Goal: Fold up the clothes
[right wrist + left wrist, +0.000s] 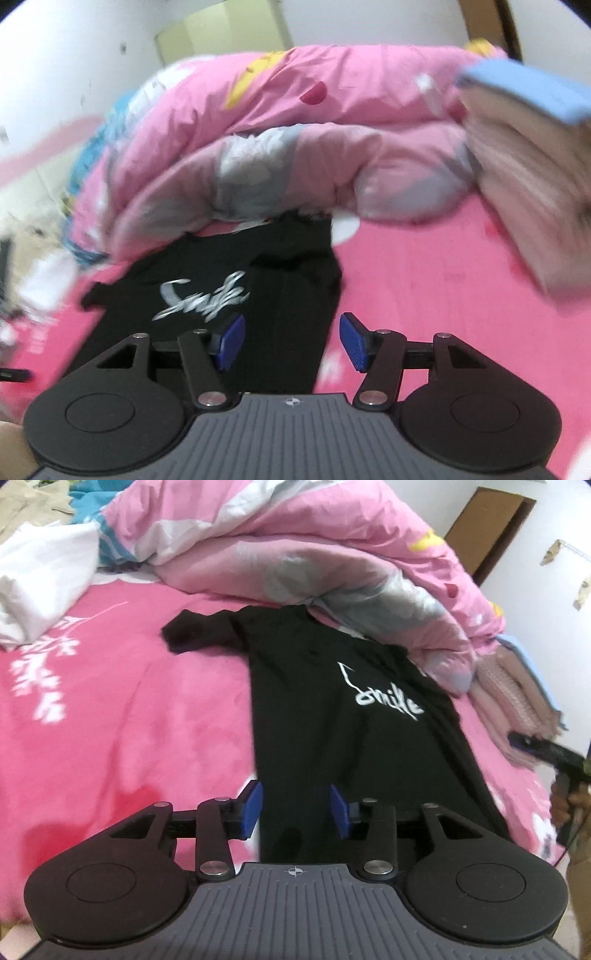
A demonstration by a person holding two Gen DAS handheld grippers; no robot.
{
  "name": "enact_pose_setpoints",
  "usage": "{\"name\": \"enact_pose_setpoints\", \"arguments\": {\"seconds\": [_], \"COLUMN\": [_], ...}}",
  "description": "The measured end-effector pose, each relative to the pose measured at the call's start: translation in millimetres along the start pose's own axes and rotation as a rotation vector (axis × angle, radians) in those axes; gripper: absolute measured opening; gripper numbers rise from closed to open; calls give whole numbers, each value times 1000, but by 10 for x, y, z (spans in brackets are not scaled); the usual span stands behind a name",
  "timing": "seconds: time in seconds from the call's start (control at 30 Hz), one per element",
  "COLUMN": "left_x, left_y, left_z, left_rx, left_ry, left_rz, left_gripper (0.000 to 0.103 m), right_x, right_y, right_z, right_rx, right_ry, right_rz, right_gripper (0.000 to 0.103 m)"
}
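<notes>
Presently we list: black T-shirt (332,716), lengthwise on the pink bed (122,716), one side folded in. Left claw (295,810) and right claw (291,341): both partly open, empty, above its hem. We should pinch hem corners evenly. Room: pink duvet (280,554), folded stack (517,701), white walls.

Soft even light; right view motion-blurred, edges warped
</notes>
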State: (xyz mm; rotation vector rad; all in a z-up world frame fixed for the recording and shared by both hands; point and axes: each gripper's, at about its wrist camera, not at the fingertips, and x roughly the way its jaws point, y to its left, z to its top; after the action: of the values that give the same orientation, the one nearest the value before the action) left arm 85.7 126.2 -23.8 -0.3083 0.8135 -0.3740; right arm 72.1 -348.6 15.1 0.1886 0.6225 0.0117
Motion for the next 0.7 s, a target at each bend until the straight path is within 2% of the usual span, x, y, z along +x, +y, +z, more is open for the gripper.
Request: {"name": "enact_pose_setpoints", "arguments": {"seconds": [0.03, 0.17, 0.23, 0.3, 0.33, 0.43, 0.53, 0.63, 0.7], "left_x": [105, 374, 397, 414, 423, 448, 479, 502, 517], "left_y": [-12, 52, 44, 43, 48, 81, 114, 112, 107], "left_z": [-9, -105, -162, -204, -216, -233, -244, -258, -267], "left_rx": [-6, -41, -12, 20, 30, 42, 40, 57, 73], "left_ry": [-11, -41, -94, -127, -140, -176, -205, -224, -232], "left_rz": [18, 46, 53, 56, 55, 43, 36, 40, 45], "left_gripper": [41, 41, 41, 41, 41, 41, 41, 41, 41], "right_x": [243, 1076, 1321, 1374, 1378, 1325, 1311, 1417, 1542], "right_y": [62, -1, -124, -209, -238, -271, -429, -635, -684], "right_z": [70, 209, 214, 233, 256, 365, 503, 594, 573], "right_rx": [-52, -92, -30, 8, 17, 6, 57, 133, 131], "right_ry": [23, 160, 201, 180, 173, 90, 13, -15, -19], "right_rz": [-17, -115, -120, -85, -72, -95, -157, -195, -240], "right_gripper": [60, 60, 56, 30, 4, 4, 4, 4, 4]}}
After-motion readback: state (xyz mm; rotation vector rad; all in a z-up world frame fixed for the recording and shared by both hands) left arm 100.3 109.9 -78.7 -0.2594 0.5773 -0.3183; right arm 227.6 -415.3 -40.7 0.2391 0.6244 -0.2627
